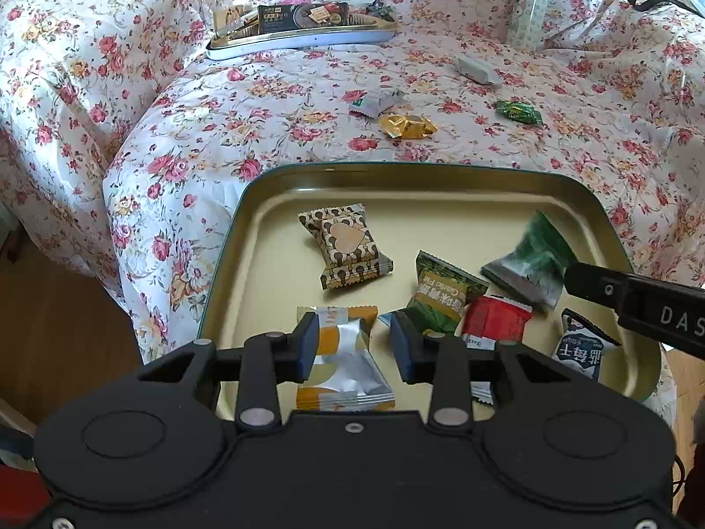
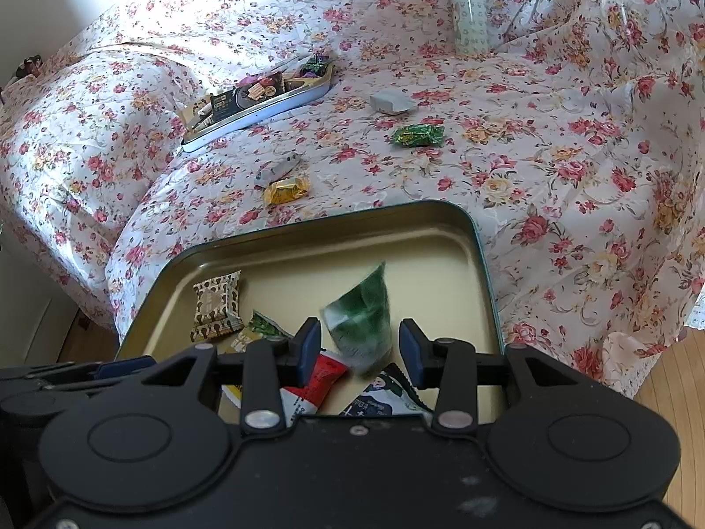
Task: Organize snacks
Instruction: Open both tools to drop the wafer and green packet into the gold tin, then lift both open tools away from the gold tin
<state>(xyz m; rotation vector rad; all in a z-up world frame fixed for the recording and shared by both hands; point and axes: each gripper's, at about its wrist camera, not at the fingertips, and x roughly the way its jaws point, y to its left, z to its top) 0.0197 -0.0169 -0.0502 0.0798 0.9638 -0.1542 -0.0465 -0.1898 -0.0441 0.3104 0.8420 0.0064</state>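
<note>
A gold tin tray [image 1: 264, 291] [image 2: 308, 225] sits at the near edge of the flowered cloth and holds several snack packets. My left gripper [image 1: 354, 346] hangs open over an orange-and-silver packet [image 1: 348, 366] that lies flat on the tray floor, and its pads are not pressing it. My right gripper [image 2: 358, 346] is open too. A blurred green-and-silver packet [image 2: 361, 313] [image 1: 526, 260] stands tilted between its fingers, clear of both pads. One right finger [image 1: 617, 295] reaches in from the right in the left wrist view.
The tray also holds a brown heart packet [image 1: 348, 247], a green packet [image 1: 440, 295], a red one [image 1: 493, 322] and a black-and-white one [image 1: 579, 348]. Loose on the cloth lie a gold candy [image 1: 407, 125], a green candy [image 1: 517, 111] and a white packet [image 1: 478, 70]. Behind stand a white tray [image 1: 299, 42] and a bottle [image 1: 528, 9].
</note>
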